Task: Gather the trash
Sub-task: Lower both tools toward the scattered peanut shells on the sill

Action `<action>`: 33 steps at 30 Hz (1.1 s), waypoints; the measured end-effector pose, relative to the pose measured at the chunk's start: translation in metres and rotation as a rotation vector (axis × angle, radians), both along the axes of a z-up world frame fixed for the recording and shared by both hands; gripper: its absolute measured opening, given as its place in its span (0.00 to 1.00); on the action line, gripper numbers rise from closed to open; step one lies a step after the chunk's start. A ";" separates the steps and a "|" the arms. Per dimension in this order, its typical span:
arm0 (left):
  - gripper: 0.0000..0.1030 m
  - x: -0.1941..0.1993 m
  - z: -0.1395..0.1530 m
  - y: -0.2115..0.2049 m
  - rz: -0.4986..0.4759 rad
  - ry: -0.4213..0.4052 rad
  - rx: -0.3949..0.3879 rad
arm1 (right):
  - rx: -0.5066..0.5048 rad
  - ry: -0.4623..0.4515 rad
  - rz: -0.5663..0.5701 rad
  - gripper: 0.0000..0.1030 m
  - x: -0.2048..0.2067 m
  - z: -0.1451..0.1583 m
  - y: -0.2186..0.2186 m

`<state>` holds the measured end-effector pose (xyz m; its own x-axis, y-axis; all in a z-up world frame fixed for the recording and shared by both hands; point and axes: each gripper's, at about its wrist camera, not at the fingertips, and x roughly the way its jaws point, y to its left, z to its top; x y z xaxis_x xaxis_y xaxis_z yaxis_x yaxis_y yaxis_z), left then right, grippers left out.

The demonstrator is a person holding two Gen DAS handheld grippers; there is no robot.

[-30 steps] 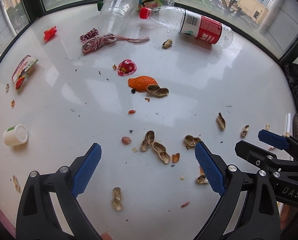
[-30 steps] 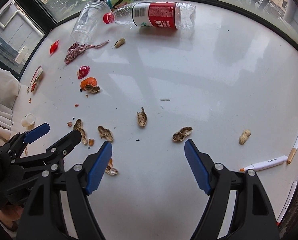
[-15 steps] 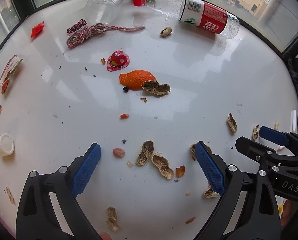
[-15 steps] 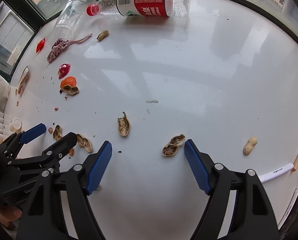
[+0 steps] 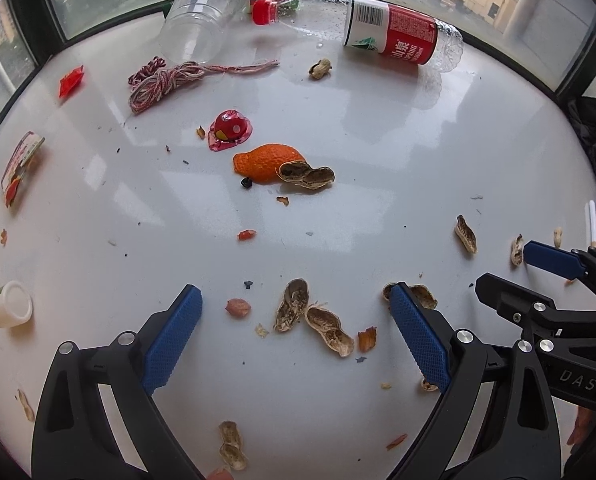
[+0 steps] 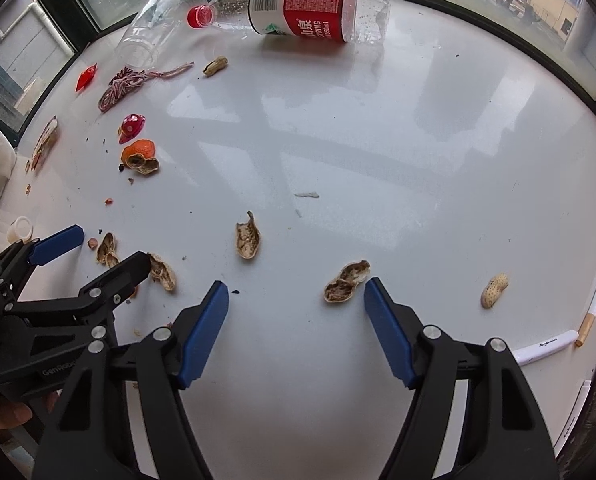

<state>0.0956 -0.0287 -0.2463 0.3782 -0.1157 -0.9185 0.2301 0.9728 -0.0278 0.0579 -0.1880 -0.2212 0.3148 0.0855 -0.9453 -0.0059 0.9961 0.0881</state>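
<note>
Hovering, left gripper (image 5: 293,340): fingers spread wide, gripping nothing, shells (image 5: 314,316) lying between them.
Right gripper (image 6: 295,320): fingers just closing slightly, gaping, empty; shell (image 6: 346,282) near.
Tabletop (image 6: 418,168): trash lying uncollected.
Far: bottle (image 6: 298,12), cup (image 5: 197,16) waiting.

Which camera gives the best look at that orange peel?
The left wrist view: the orange peel lies near mid-frame, large, with a peanut shell against it. The right wrist view shows it small at the left, partly behind that shell.
</note>
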 end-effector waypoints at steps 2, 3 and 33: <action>0.89 -0.002 -0.001 0.001 0.001 -0.020 0.002 | -0.029 -0.016 0.010 0.65 0.000 -0.001 0.002; 0.89 -0.003 -0.001 0.001 0.001 -0.031 0.002 | -0.044 -0.027 0.013 0.65 -0.002 -0.002 0.002; 0.72 -0.018 -0.002 -0.014 -0.037 -0.154 -0.003 | -0.058 -0.145 0.144 0.58 -0.017 -0.006 0.016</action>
